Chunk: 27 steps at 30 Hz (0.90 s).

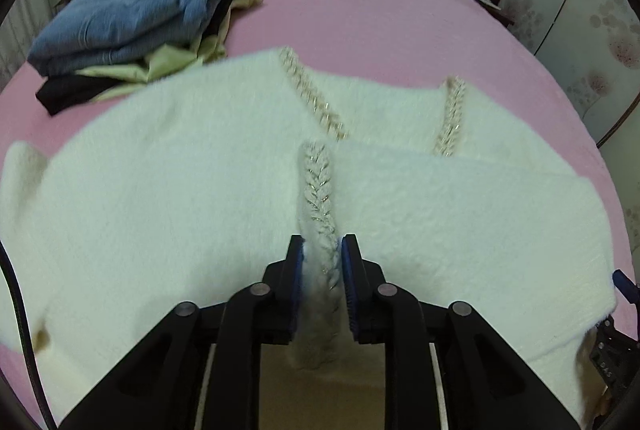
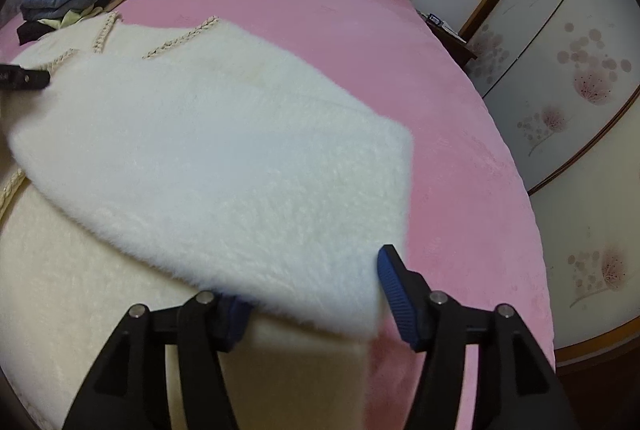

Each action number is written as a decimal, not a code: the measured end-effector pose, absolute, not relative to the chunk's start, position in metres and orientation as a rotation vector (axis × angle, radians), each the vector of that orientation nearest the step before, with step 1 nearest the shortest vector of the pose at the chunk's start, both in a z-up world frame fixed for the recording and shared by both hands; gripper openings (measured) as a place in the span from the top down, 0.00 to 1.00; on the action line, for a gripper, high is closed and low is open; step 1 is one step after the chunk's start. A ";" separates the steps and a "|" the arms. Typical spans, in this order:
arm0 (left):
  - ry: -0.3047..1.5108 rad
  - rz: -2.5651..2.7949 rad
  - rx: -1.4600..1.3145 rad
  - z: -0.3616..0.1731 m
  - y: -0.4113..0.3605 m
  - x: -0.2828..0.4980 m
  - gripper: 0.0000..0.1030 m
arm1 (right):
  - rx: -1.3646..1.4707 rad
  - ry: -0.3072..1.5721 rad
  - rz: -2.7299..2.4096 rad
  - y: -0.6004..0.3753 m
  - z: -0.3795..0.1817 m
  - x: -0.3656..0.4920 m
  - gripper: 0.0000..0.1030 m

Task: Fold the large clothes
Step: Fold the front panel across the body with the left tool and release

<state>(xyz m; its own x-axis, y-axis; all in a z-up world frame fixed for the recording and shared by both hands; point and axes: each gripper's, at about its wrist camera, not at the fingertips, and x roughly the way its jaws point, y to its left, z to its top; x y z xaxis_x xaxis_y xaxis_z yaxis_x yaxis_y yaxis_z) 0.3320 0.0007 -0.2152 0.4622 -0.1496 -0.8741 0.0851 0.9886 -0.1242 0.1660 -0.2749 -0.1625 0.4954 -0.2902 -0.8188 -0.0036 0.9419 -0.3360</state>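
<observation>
The left gripper (image 1: 322, 250) pinches the white fluffy cardigan's (image 1: 180, 189) braided edge (image 1: 318, 185) on the pink bed (image 1: 380, 13); the right gripper (image 2: 316, 294) stands open around a folded flap (image 2: 240, 169).

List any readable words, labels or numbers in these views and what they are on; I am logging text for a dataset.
No text reads clearly.
Faint raised marks on the black device at the left view's right edge: too blurred to read.
Small blue-and-white item on the dark bedside stand: too small to read.
</observation>
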 end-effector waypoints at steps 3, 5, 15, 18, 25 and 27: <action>1.093 -0.160 -0.097 -0.213 0.004 0.331 0.40 | -0.282 1.061 -0.152 -0.280 -0.157 0.162 0.42; 1.094 -0.178 -0.117 -0.206 0.006 0.330 0.24 | -0.244 1.078 -0.126 -0.285 -0.152 0.153 0.42; 1.166 -0.232 -0.086 -0.192 -0.001 0.362 0.20 | 0.083 1.065 -0.006 -0.343 -0.084 0.152 0.42; 1.173 -0.196 -0.012 -0.195 -0.014 0.374 0.21 | 0.121 1.049 -0.062 -0.361 -0.077 0.173 0.42; 1.215 -0.229 -0.001 -0.210 -0.032 0.400 0.22 | 0.251 1.114 -0.163 -0.400 -0.120 0.242 0.42; 1.228 -0.235 -0.017 -0.217 -0.032 0.404 0.22 | 0.331 1.141 -0.158 -0.412 -0.137 0.257 0.42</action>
<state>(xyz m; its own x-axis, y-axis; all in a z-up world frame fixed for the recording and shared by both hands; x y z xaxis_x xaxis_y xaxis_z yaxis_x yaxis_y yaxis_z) 0.4039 -0.0319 -0.2166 0.3151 -0.1878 -0.9303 0.1694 0.9756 -0.1396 0.2566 -0.4120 -0.1368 0.4120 0.0447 -0.9101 0.2901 0.9404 0.1775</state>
